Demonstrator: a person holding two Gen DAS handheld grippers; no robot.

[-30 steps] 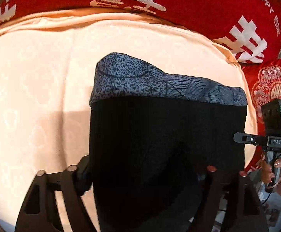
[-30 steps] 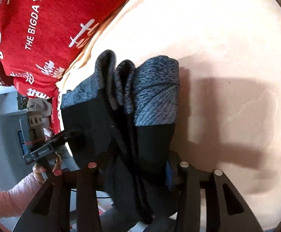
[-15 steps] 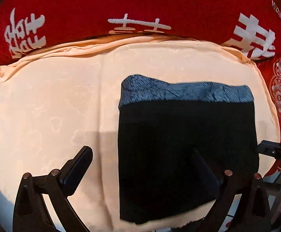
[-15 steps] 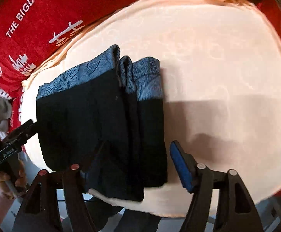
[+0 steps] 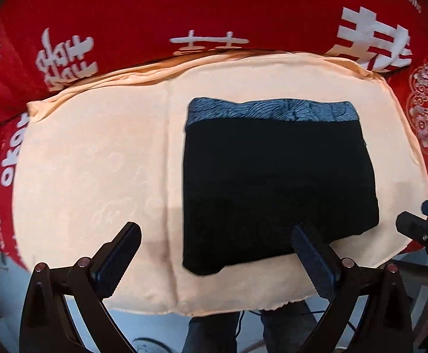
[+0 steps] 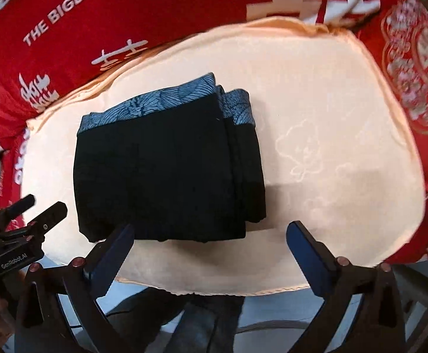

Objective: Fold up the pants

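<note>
The black pants (image 5: 275, 185) lie folded into a compact rectangle on the peach cloth (image 5: 90, 158), their blue-grey patterned waistband (image 5: 270, 110) at the far edge. In the right wrist view the pants (image 6: 161, 176) show stacked layers along their right side. My left gripper (image 5: 217, 253) is open and empty, above the near edge of the cloth, clear of the pants. My right gripper (image 6: 211, 250) is open and empty, in front of the pants' near edge. The left gripper also shows at the left of the right wrist view (image 6: 34, 214).
Red fabric with white characters (image 5: 184, 14) surrounds the peach cloth at the back and sides. The near edge of the cloth (image 6: 214, 289) drops off to the floor, where a person's legs (image 6: 208, 320) stand.
Both grippers let go of the pants, opened and drew back toward the near edge. The pants now lie flat and folded on the cloth.
</note>
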